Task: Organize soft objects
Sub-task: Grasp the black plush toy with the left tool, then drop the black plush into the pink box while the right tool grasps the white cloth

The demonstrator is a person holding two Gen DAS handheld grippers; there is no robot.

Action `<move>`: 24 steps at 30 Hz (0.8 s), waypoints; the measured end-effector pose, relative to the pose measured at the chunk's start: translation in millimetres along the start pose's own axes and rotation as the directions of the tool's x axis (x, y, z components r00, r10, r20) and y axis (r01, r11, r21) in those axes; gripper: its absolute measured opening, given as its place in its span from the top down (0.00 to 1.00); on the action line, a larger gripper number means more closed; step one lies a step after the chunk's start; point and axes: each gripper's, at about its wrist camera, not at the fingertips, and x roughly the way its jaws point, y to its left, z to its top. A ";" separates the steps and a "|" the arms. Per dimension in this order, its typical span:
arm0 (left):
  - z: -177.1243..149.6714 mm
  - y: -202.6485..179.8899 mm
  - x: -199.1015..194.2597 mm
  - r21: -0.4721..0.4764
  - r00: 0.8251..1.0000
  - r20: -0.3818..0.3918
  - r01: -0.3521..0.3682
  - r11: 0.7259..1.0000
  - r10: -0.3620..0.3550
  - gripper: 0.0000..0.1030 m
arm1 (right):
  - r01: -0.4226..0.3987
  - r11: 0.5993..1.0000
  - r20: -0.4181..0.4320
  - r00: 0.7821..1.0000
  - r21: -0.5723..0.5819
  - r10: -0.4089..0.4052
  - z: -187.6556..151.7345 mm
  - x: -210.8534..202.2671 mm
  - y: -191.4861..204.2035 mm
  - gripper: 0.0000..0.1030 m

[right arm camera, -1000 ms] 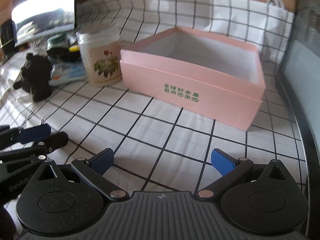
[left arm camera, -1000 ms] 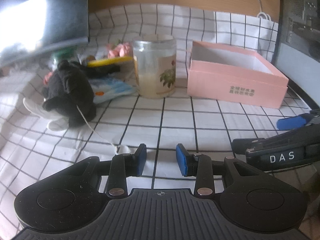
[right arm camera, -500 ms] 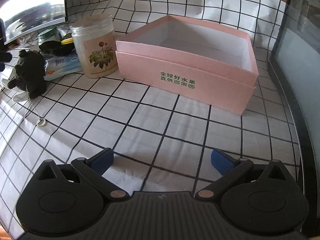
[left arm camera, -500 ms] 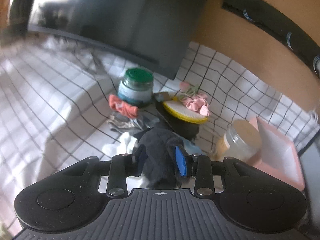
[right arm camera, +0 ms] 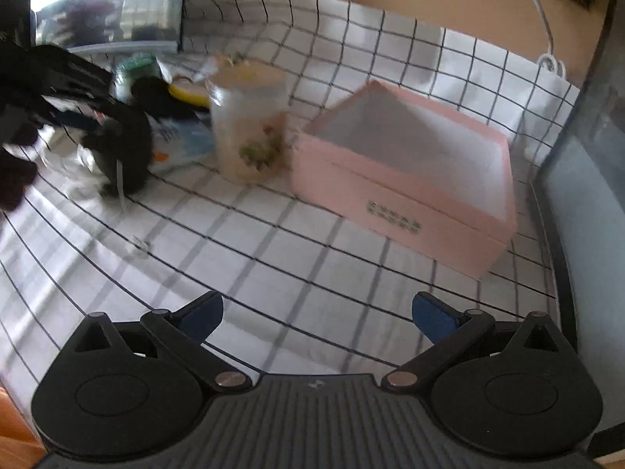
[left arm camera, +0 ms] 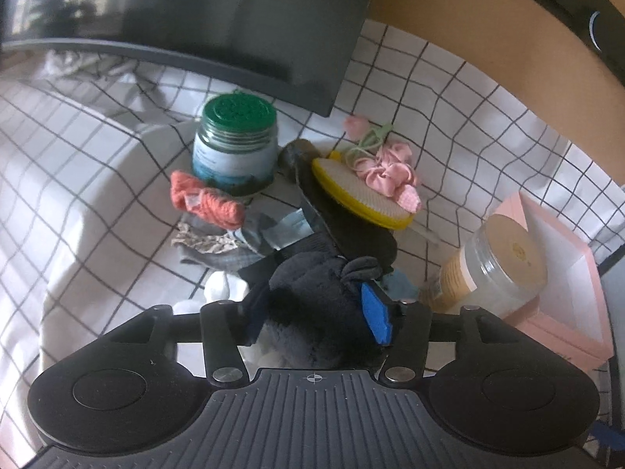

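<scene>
Checked white cloth (right arm camera: 297,258) covers the tabletop, with a dark monitor (left arm camera: 250,19) standing along its far edge. Nothing is seen inside the pink box (right arm camera: 406,179) near the right edge, so the sorting is judged to be barely begun. A heap of soft things is left toward the far left: an orange knitted piece (left arm camera: 203,199), grey cloth (left arm camera: 250,242) and pink fabric flowers (left arm camera: 386,172) lying on a yellow-rimmed pad (left arm camera: 351,191), beside a green-lidded jar (left arm camera: 234,144). A clear jar with a flower label (right arm camera: 250,125) is set just beside the box.

The black plush toy (left arm camera: 316,305) is found between the fingers of the left gripper (left arm camera: 316,312), close to the heap. The jaws have just been opening and are held about half apart, the blue pad (left arm camera: 375,316) lying against the fur on one side; whether the other pad presses cannot be told, so no firm grip is judged. The right gripper (right arm camera: 316,312) is held wide apart over bare cloth, with nothing between its fingers.
</scene>
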 end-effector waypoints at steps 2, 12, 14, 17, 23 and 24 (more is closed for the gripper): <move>3.8 5.9 4.9 -0.048 0.998 -0.039 0.037 0.998 -0.039 0.37 | -0.008 1.000 0.008 1.000 0.012 0.008 2.6 -3.4 2.6 0.00; -5.6 -7.3 7.9 -0.010 0.993 -0.066 0.100 0.995 -0.101 0.35 | 0.006 1.000 -0.010 1.000 -0.029 -0.006 1.3 5.8 7.5 0.00; -8.3 -14.3 10.3 0.022 0.995 -0.055 0.086 0.996 -0.085 0.34 | 0.002 0.999 -0.009 1.000 -0.035 -0.003 0.5 6.1 7.9 0.00; -11.7 -19.9 16.2 0.042 0.997 -0.035 0.067 0.997 -0.066 0.32 | 0.007 0.999 -0.002 1.000 -0.042 -0.007 -0.4 6.6 7.8 0.00; -31.2 -23.5 6.3 0.069 0.995 0.075 0.059 0.996 -0.065 0.36 | 0.005 0.999 0.028 1.000 -0.044 -0.004 0.3 6.2 6.6 0.00; -36.5 -23.3 2.0 0.084 0.992 0.098 0.069 0.994 -0.077 0.37 | 0.003 0.999 0.036 0.999 -0.041 -0.002 2.0 6.5 7.1 0.00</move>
